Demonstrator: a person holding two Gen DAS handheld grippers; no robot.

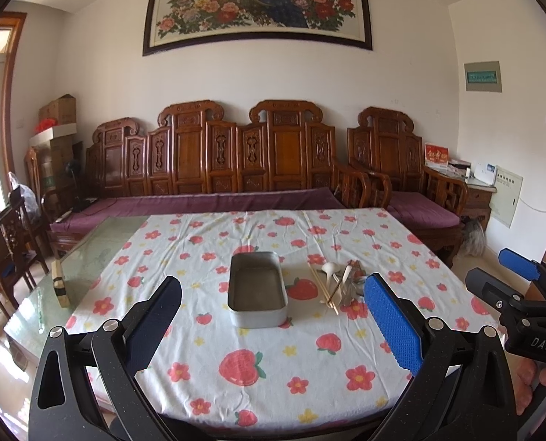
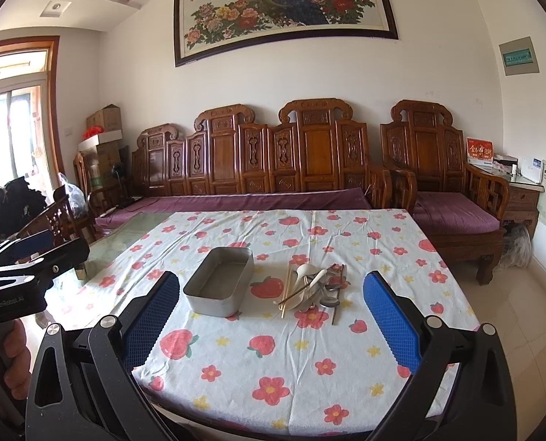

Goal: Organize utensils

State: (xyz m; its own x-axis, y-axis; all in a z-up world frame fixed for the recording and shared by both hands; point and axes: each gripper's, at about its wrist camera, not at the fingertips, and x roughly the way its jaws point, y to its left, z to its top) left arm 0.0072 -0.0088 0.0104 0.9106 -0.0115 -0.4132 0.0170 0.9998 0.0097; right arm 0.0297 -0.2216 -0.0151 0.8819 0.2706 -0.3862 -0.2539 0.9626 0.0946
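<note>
While both claws, left claw (image 1: 273, 321) and right claw (image 2: 271, 316), gape empty, chopsticks (image 2: 287, 290) and spoons (image 2: 311, 284) lie lengthwise beside metal tin (image 2: 219, 281), handles nearward

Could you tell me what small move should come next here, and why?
Probably ease the open right claw forward toward the utensil pile: it lies loose on the tablecloth beside the empty metal tin, and neither claw holds anything.

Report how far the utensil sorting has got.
Done: nothing yet; the metal tin is empty. In hand: nothing; the left claw and right claw are both open, held back from the table, gripping nothing. Left: the whole pile of utensils, chopsticks, a white spoon and metal spoons, lies loose on the tablecloth beside the tin, apparently all to be moved.
</note>
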